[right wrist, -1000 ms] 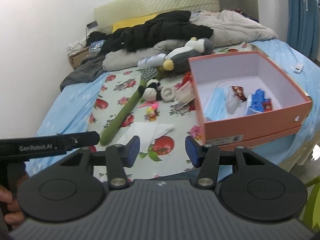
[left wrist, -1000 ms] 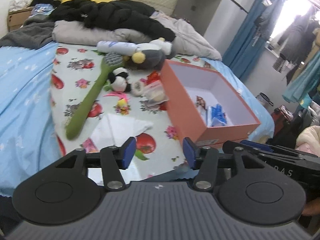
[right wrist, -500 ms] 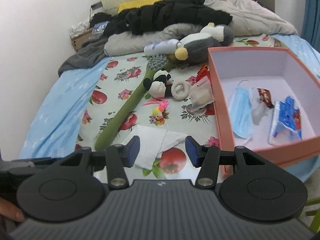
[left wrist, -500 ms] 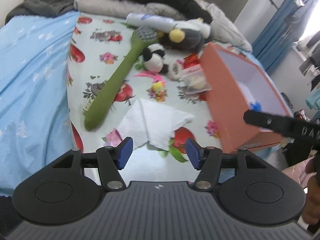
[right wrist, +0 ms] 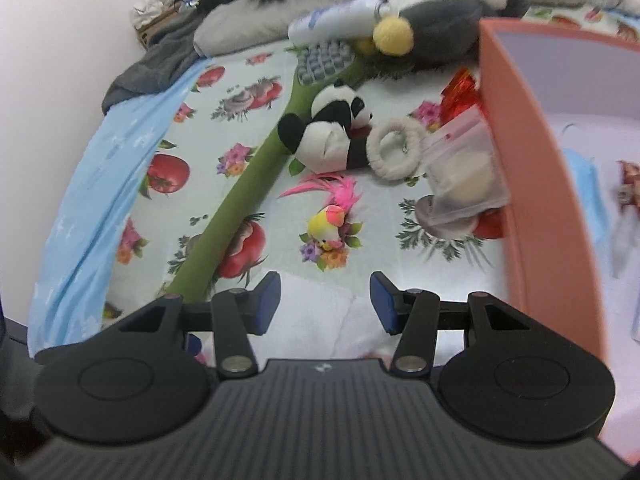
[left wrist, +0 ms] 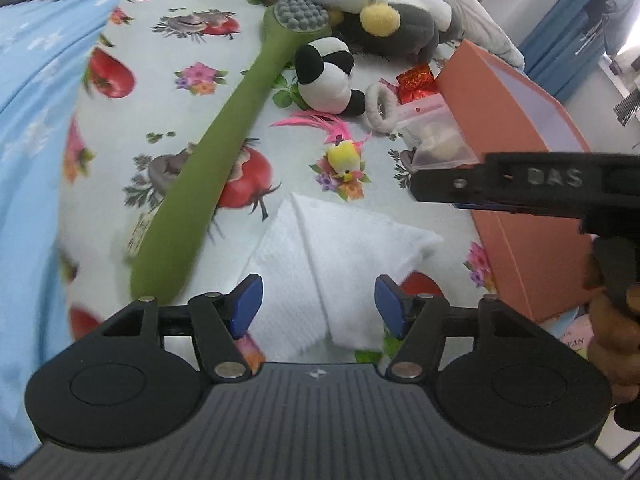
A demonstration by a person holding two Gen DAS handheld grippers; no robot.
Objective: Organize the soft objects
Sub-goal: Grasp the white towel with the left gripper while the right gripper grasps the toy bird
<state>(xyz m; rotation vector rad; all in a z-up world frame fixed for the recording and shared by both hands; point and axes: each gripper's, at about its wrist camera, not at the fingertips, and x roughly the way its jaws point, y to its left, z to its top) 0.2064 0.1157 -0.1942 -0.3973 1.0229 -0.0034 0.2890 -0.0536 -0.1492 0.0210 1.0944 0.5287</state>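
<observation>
Item: white folded tissue, lower centre of frame, between spread, empty left gripper pads; right gripper likewise spread, empty; risk: thin layers bunching or slipping, flowered sheet pinched.

On the bed, the folded tissue lies nearest; the long brush runs from 8 o'clock of it up to 11 o'clock. The bird toy sits at 12, the panda behind it, the box at 2 o'clock.
</observation>
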